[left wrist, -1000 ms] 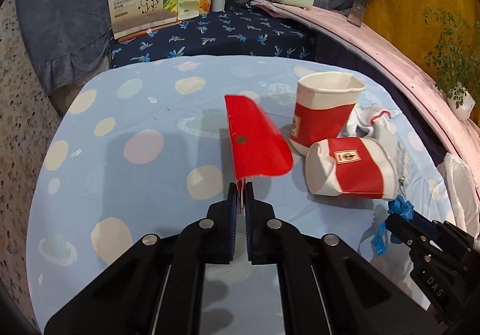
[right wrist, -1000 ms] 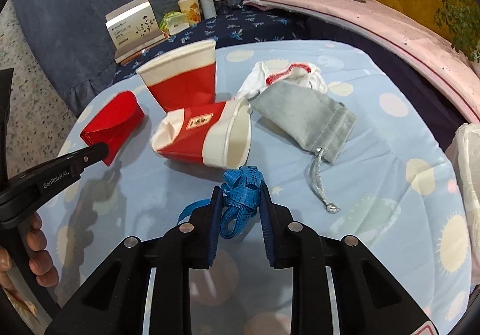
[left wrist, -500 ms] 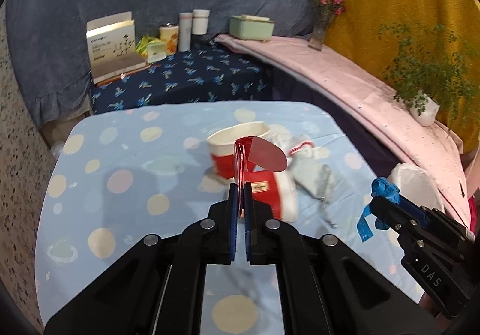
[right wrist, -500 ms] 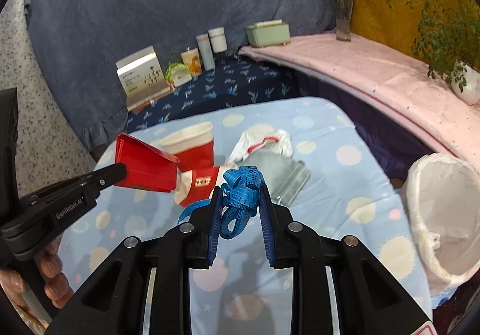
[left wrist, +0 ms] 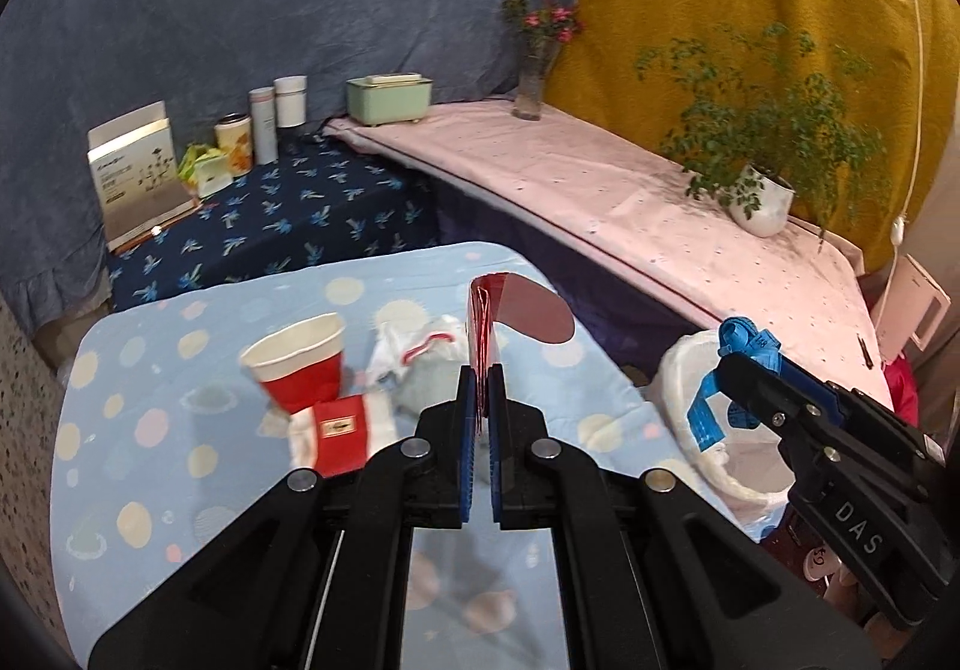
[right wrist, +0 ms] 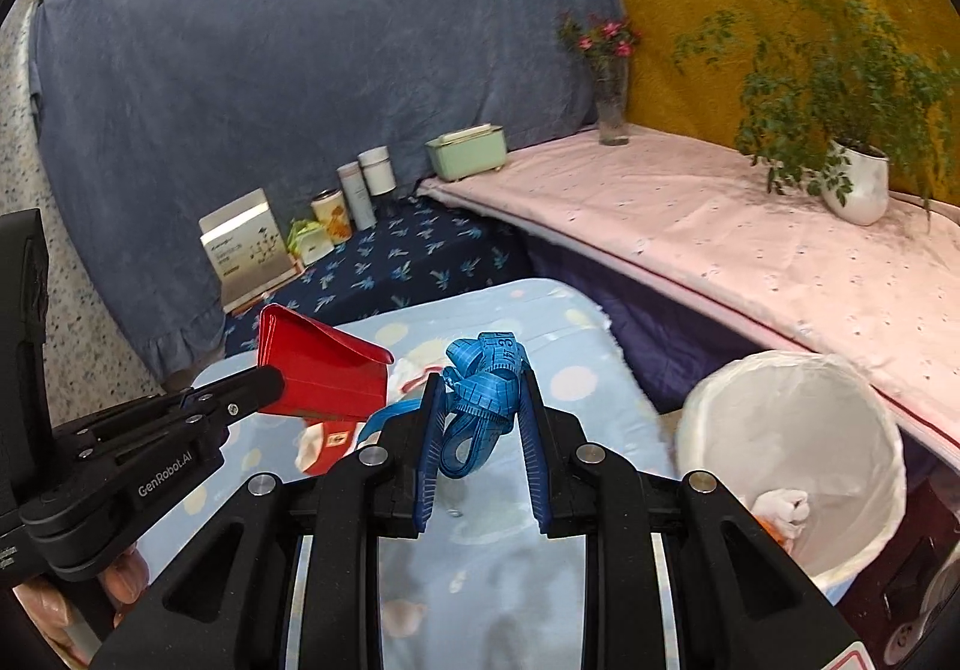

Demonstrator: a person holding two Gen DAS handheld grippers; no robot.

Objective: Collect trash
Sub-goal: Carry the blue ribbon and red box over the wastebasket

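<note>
Landmark for all positions: the white-lined trash bin (right wrist: 792,448).

Left gripper (left wrist: 480,400) – jaws clamped on the lower edge of a folded red paper carton (left wrist: 510,310). Carton is lifted clear of the table, flap curling away from the pads toward the bin side. Seen from the right wrist cam, the carton (right wrist: 321,370) sits at the tip of the left gripper (right wrist: 264,388), on the far side of the tape from the bin.

Right gripper (right wrist: 477,412) – jaws part-way closed, gripping a bunched blue measuring tape (right wrist: 480,388); loops stick out past the fingertips and one end hangs below. In the left wrist cam the right gripper (left wrist: 729,364) holds the tape (left wrist: 744,346) at the bin's (left wrist: 690,370) near rim; whether directly over the opening – cannot tell.

Bin interior: crumpled white item plus an orange scrap at the bottom.

Table w/ dotted light-blue cloth (left wrist: 180,430), just beside the bin. On it, away from the bin: one red-and-white paper cup upright (left wrist: 300,364), a second one on its side (left wrist: 339,430) just in front of it, and a white and grey cloth pouch (left wrist: 414,364) touching them.

Beyond the table: dark-blue patterned shelf w/ box and canisters; pink-covered ledge behind the bin carrying a potted plant (left wrist: 759,196) and a flower vase (left wrist: 531,88).
</note>
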